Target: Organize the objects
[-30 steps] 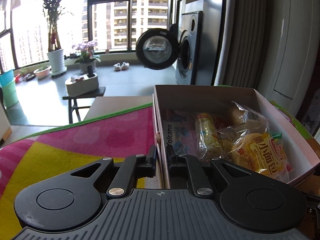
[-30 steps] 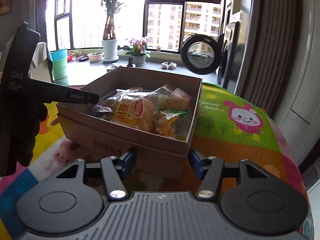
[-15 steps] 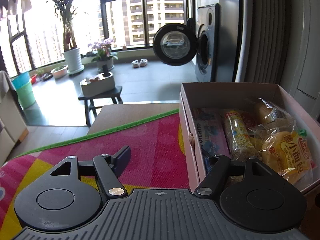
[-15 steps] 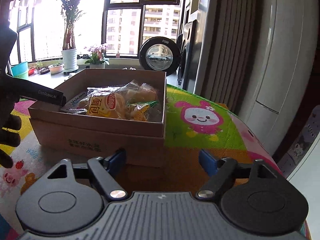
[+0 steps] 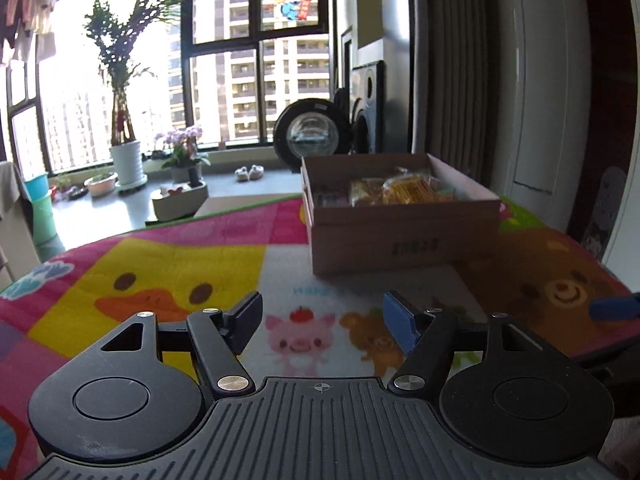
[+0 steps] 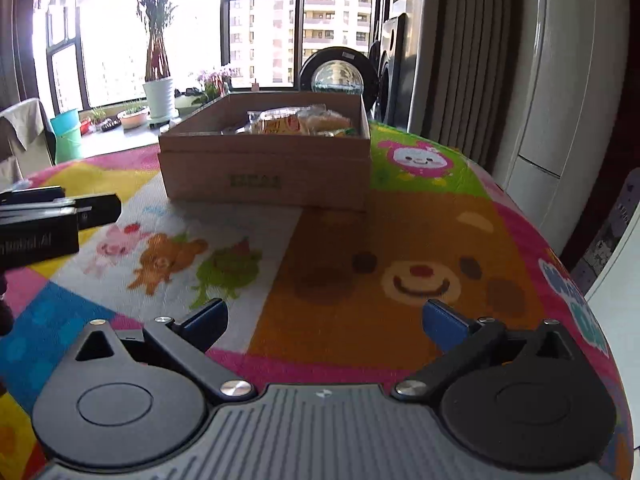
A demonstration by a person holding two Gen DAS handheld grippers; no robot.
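Observation:
A brown cardboard box (image 5: 404, 236) (image 6: 264, 172) stands on a bright cartoon mat (image 5: 168, 272) (image 6: 400, 248) at the table's far side. It holds several wrapped snack packets (image 5: 404, 190) (image 6: 304, 123). My left gripper (image 5: 322, 322) is open and holds nothing, well back from the box and above the mat. My right gripper (image 6: 325, 320) is open too, wide, and nothing is between its fingers. The left gripper's dark body (image 6: 52, 220) shows at the left edge of the right wrist view. A blue fingertip (image 5: 614, 307) of the right gripper shows at the right edge of the left wrist view.
Beyond the table are a washing machine with its round door open (image 5: 314, 142), a tall potted plant (image 5: 126, 160), a low stool with a planter (image 5: 180, 200) and big windows. A white appliance (image 6: 568, 92) and grey curtain stand close on the right.
The left gripper let go of the box wall and opened. Both grippers drew back from the box, which now looks smaller and farther away.

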